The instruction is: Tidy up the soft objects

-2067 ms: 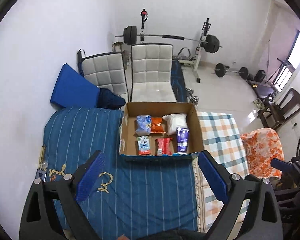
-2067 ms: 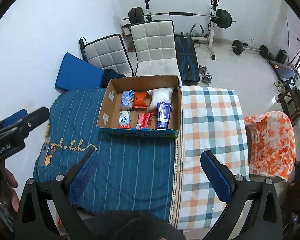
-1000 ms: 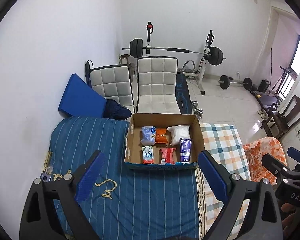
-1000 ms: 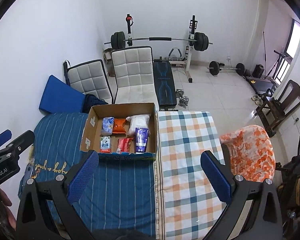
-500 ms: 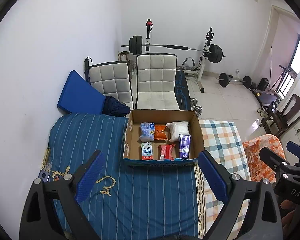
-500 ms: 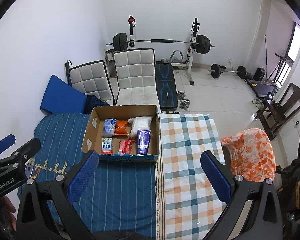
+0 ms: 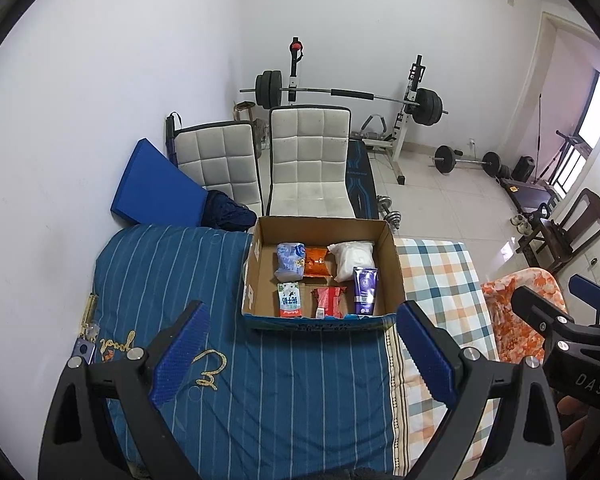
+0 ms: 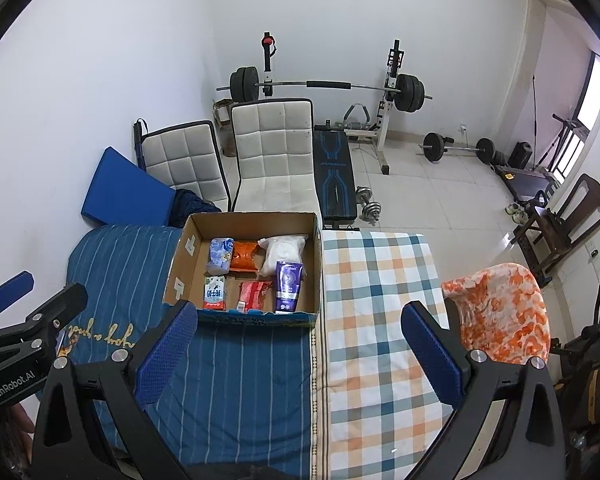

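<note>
Cardboard box [image 7: 256,280] beyond spread jaws.

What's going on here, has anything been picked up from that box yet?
Nothing is held. A person holds the left gripper and right gripper above the bed, both open and empty. The cardboard box sits on the blue striped blanket beside the plaid sheet. Inside it lie six soft packs, including a purple tube, a white bag and a red packet.
</note>
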A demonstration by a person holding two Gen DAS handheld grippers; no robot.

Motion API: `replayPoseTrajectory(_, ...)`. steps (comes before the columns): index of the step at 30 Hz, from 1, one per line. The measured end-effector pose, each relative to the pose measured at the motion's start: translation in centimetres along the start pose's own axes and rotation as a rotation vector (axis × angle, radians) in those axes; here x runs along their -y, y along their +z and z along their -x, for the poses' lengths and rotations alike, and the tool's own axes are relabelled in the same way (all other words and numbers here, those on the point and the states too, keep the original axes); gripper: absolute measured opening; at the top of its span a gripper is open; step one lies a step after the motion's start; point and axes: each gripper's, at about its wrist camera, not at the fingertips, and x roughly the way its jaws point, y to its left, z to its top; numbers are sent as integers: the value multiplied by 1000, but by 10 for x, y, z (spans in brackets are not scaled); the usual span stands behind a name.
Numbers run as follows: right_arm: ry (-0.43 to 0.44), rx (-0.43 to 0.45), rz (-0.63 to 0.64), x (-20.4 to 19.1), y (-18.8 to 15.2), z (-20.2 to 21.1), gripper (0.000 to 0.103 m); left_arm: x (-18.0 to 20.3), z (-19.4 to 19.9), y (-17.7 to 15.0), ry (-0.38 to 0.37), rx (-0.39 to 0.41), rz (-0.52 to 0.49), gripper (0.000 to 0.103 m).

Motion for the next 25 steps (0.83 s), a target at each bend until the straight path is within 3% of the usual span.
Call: replayPoseTrajectory(25, 13, 0, 12, -3, 8, -5, 103, 2, 1, -1, 12, 4, 3, 96)
